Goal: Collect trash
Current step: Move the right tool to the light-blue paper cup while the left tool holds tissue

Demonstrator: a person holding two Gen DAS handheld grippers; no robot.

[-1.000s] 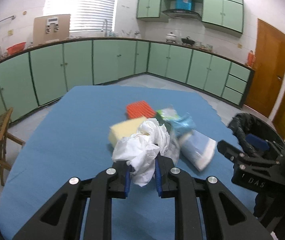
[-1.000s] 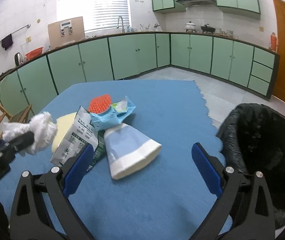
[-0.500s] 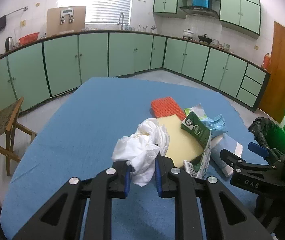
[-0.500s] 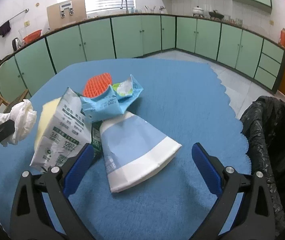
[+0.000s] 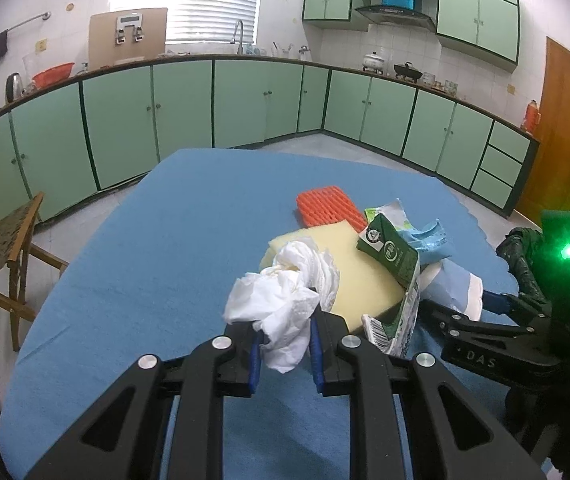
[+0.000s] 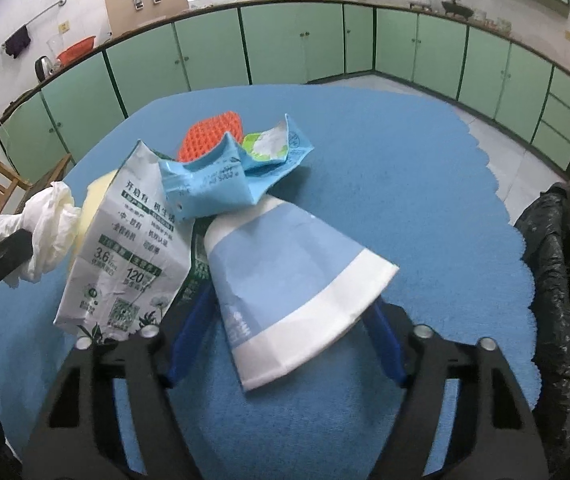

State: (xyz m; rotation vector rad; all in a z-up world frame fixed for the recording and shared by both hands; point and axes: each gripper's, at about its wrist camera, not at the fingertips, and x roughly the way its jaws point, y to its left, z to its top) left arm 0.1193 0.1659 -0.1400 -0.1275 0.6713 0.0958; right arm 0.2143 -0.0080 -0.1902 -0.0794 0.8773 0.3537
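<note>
My left gripper point(image 5: 285, 344) is shut on a crumpled white tissue point(image 5: 285, 300), held just above the blue table point(image 5: 145, 260). A flattened blue-and-white paper cup point(image 6: 285, 260) lies between the fingers of my right gripper point(image 6: 293, 320). Its jaws are closing, and both blue pads touch the cup's sides. Against the cup's left side leans a crushed white-and-green milk carton point(image 6: 125, 248). A light-blue torn wrapper point(image 6: 213, 184) rests on top of both. In the right wrist view, the tissue point(image 6: 45, 232) shows at the left edge.
An orange ribbed pad point(image 5: 325, 204) and a yellow sponge point(image 5: 361, 264) lie behind the pile. A bin lined with a black bag point(image 6: 561, 260) stands off the table's right edge. A wooden chair point(image 5: 1, 248) stands to the left, with green cabinets behind.
My right gripper came down and forward over the paper cup, and its jaws narrowed from wide open onto the cup's sides. My left gripper shifted slightly, then held still with the tissue.
</note>
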